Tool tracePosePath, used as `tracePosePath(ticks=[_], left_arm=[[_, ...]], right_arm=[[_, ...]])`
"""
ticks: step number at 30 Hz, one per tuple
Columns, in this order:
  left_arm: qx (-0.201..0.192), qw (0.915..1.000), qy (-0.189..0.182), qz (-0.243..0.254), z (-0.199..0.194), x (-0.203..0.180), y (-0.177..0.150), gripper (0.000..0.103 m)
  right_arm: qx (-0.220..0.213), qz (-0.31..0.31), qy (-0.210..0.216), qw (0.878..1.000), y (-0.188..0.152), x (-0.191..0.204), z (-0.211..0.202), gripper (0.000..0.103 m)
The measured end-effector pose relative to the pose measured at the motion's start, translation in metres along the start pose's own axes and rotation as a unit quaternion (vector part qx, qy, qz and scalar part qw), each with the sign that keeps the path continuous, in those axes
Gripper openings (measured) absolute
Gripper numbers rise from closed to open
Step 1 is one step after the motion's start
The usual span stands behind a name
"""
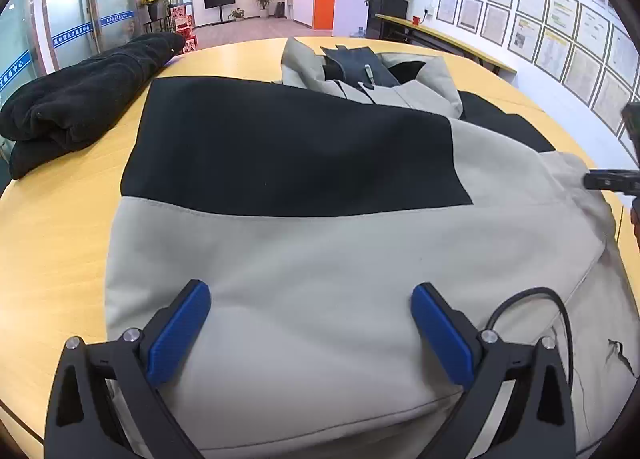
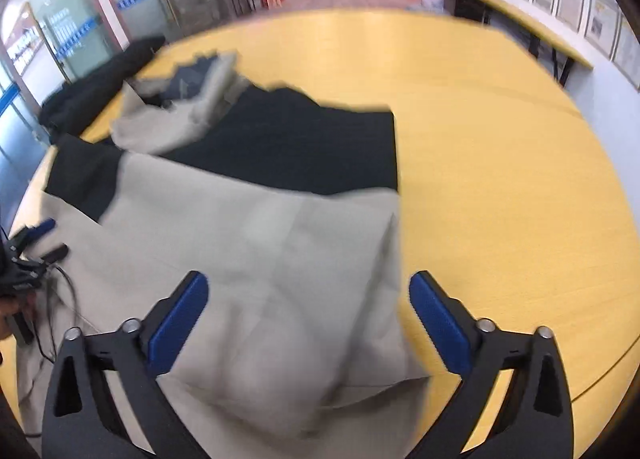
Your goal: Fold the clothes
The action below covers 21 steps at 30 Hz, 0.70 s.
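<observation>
A beige and black jacket [image 1: 320,235] lies spread on the yellow table [image 1: 56,227], hood and collar at the far end. My left gripper [image 1: 310,323] is open, its blue pads over the beige hem at the near edge, nothing between them. My right gripper [image 2: 308,319] is open above the jacket's [image 2: 256,243] near right corner; that view is blurred. The right gripper's tip [image 1: 608,181] shows at the far right of the left wrist view, beside a beige sleeve fold. The left gripper [image 2: 36,243] shows at the left edge of the right wrist view.
A folded black fleece garment [image 1: 84,99] lies on the table at the far left. A black cable [image 1: 532,299] rests on the jacket near my left gripper. Bare yellow table [image 2: 500,163] extends to the right. A bench and framed papers line the right wall.
</observation>
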<state>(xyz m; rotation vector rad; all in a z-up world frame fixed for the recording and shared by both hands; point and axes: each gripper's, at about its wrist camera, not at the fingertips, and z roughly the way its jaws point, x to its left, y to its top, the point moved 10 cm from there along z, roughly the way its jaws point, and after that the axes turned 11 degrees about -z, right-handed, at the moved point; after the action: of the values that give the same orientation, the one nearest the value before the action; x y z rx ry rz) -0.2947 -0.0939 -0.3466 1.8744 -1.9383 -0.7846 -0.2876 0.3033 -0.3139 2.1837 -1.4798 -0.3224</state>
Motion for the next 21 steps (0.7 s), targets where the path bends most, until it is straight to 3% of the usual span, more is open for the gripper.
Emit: tracePosePath(ticks=[2, 4, 6, 9, 14, 16, 17, 18, 20, 21], left_arm=[[0.003, 1.0000, 0.006, 0.006, 0.002, 0.001, 0.000, 0.103], [0.002, 1.0000, 0.004, 0.005, 0.002, 0.003, 0.001, 0.103], [-0.001, 0.9999, 0.008, 0.011, 0.002, 0.007, 0.002, 0.103], [-0.002, 0.9997, 0.017, 0.019, 0.003, 0.011, 0.003, 0.103], [0.001, 0.9996, 0.014, 0.024, 0.003, 0.010, 0.002, 0.103], [-0.001, 0.9996, 0.006, 0.027, -0.001, 0.009, -0.002, 0.103], [-0.003, 0.9996, 0.001, 0.029, -0.004, 0.010, -0.004, 0.103], [-0.004, 0.9995, -0.003, 0.031, -0.008, 0.010, -0.007, 0.103], [-0.008, 0.9991, -0.011, 0.040, -0.018, 0.008, -0.015, 0.103], [-0.006, 0.9989, -0.013, 0.045, -0.022, 0.007, -0.021, 0.103]], right_arm=[[0.012, -0.017, 0.001, 1.000, 0.007, 0.000, 0.012, 0.058], [0.008, -0.027, -0.007, 1.000, 0.012, 0.003, 0.009, 0.041], [-0.013, -0.031, -0.015, 0.999, 0.021, 0.004, -0.008, 0.036], [-0.062, -0.044, -0.027, 0.997, 0.043, 0.016, -0.033, 0.036], [0.012, -0.001, -0.016, 1.000, 0.019, -0.017, 0.015, 0.042], [0.016, 0.000, -0.025, 1.000, 0.014, -0.019, 0.019, 0.059], [0.023, -0.007, -0.038, 0.999, 0.012, -0.018, 0.018, 0.059], [0.010, -0.018, -0.047, 0.999, 0.014, -0.015, 0.011, 0.060], [-0.028, -0.049, -0.059, 0.997, 0.017, -0.003, -0.006, 0.074], [-0.050, -0.070, -0.060, 0.995, 0.017, 0.006, -0.015, 0.075]])
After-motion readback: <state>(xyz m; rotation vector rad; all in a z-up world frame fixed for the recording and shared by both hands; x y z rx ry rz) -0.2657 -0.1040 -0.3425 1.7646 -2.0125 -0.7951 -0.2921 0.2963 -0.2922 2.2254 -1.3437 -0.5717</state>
